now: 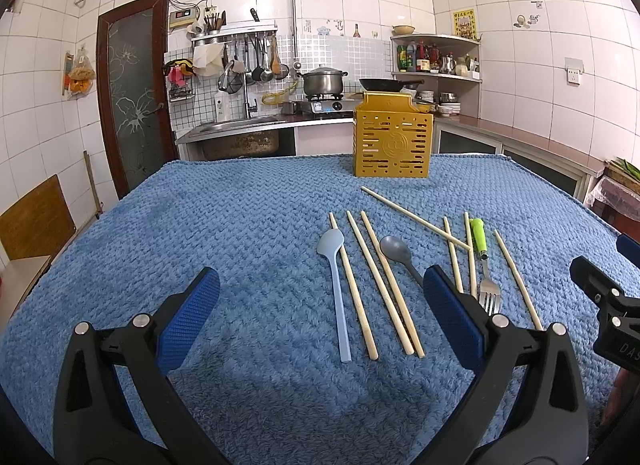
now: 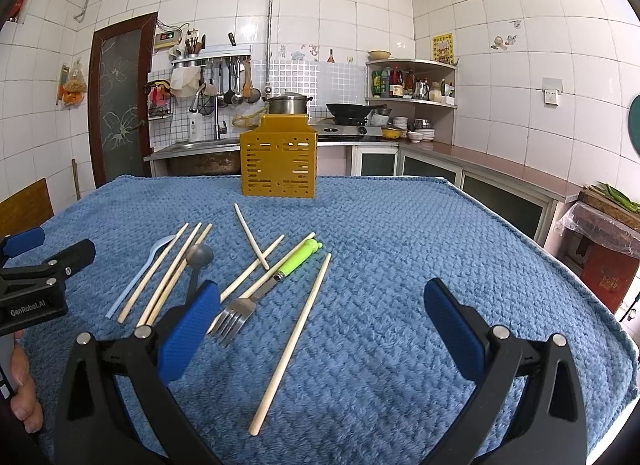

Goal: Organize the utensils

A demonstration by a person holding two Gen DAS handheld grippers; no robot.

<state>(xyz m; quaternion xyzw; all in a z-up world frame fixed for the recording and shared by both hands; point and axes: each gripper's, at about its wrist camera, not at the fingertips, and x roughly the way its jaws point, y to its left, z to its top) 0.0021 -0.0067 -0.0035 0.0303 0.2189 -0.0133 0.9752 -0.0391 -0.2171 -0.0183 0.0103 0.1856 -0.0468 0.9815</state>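
Observation:
A yellow slotted utensil holder [image 1: 392, 143] stands upright at the far side of the blue cloth; it also shows in the right wrist view [image 2: 278, 161]. Loose on the cloth lie several wooden chopsticks [image 1: 384, 285], a light blue spoon [image 1: 335, 289], a grey spoon [image 1: 396, 251] and a fork with a green handle [image 1: 480, 253]. In the right wrist view the fork [image 2: 256, 297] and one chopstick [image 2: 292, 341] lie between the fingers. My left gripper [image 1: 320, 305] is open and empty above the light blue spoon. My right gripper [image 2: 320, 317] is open and empty.
The blue cloth [image 1: 220, 225] covers the whole table. Behind it are a sink [image 1: 236, 127], a stove with a pot [image 1: 324, 81] and a wok [image 1: 384, 84], and a corner shelf of bottles [image 1: 436, 57]. A wooden chair [image 1: 32, 221] stands left.

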